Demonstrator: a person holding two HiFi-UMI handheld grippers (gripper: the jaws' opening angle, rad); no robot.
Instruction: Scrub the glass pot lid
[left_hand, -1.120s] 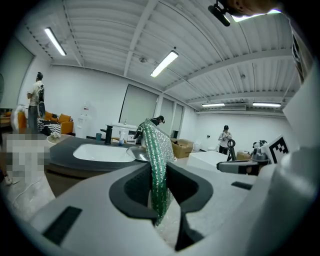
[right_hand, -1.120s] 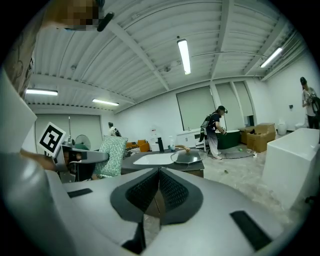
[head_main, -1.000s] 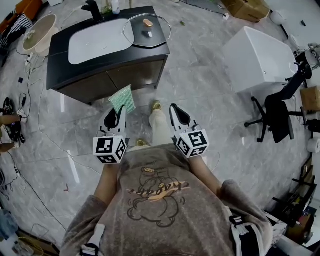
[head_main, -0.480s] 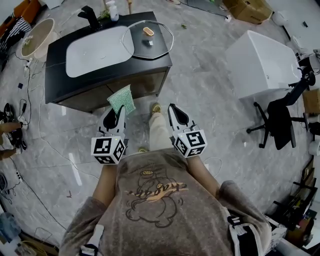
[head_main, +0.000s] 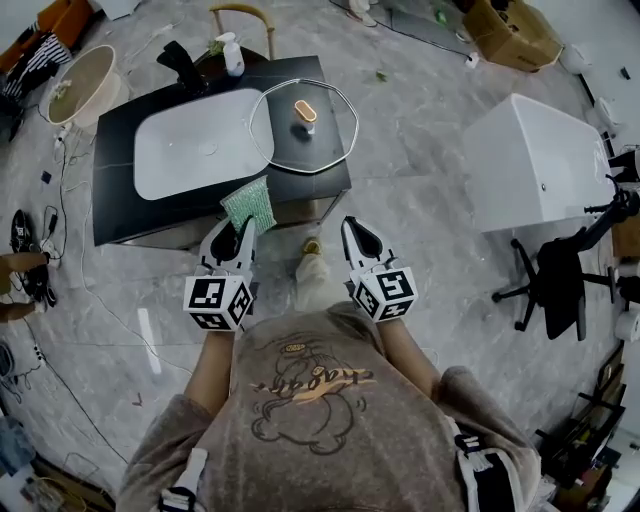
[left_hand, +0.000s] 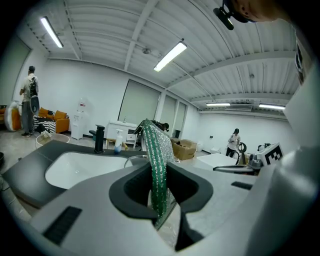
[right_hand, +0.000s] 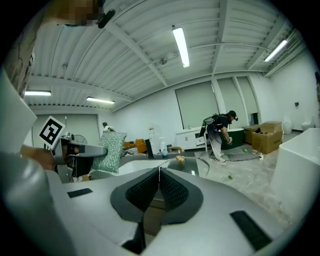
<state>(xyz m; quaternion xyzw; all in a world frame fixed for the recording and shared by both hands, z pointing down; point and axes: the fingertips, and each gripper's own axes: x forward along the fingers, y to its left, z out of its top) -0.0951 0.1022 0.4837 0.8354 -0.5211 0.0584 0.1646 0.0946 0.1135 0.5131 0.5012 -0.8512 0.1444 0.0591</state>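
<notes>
The glass pot lid (head_main: 303, 126) with a tan knob lies flat on the right end of the black vanity top (head_main: 115, 205), beside the white basin (head_main: 195, 143). My left gripper (head_main: 241, 227) is shut on a green glittery scrub sponge (head_main: 249, 205), held upright near the vanity's front edge; the sponge (left_hand: 156, 165) stands clamped between the jaws in the left gripper view. My right gripper (head_main: 358, 234) hangs over the floor right of the vanity, shut with nothing in it. In the right gripper view, the lid (right_hand: 187, 165) shows far ahead and the sponge (right_hand: 109, 152) at left.
A black faucet (head_main: 182, 58) and a soap bottle (head_main: 232, 54) stand at the vanity's back. A white box (head_main: 545, 160) and an office chair (head_main: 562, 270) are to the right. A round fan (head_main: 77, 84) and cables lie left. People stand in the background of both gripper views.
The vanity and lid have come nearer in the head view as the person steps forward. Both grippers keep their pose; the sponge now overlaps the vanity's front edge.
</notes>
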